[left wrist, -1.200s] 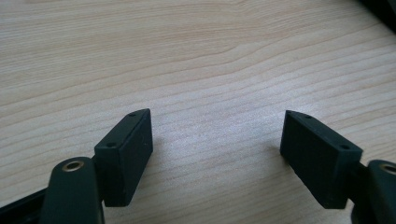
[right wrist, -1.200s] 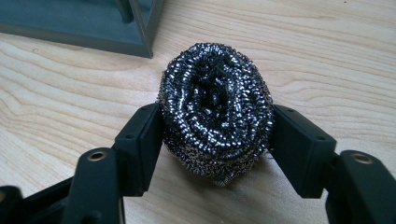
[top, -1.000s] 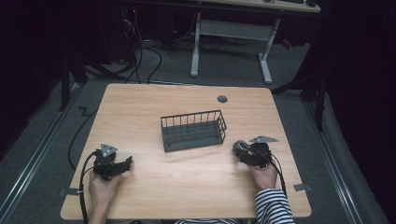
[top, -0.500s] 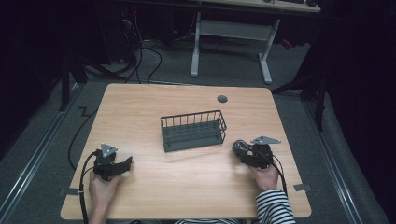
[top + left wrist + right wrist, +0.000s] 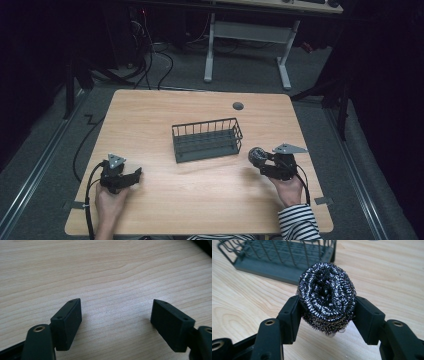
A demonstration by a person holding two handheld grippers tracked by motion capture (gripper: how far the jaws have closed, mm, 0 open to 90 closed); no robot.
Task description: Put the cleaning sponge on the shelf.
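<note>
Readable text: none, honestly couldn't spot any.
Labels or brands: nothing legible showed on anything.
Numbers or signs: none were visible anywhere either.

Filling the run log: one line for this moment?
right gripper: shut on round steel-wool scourer | left gripper: open | dark wire basket: mid-table

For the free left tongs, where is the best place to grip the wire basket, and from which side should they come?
Probably the top rim of the wire basket's short left end wall, approached from above with the open left tongs straddling it. The walls are thin upright wires under a rim bar, and that end faces the left tongs. The right tongs hold the steel scourer.
</note>
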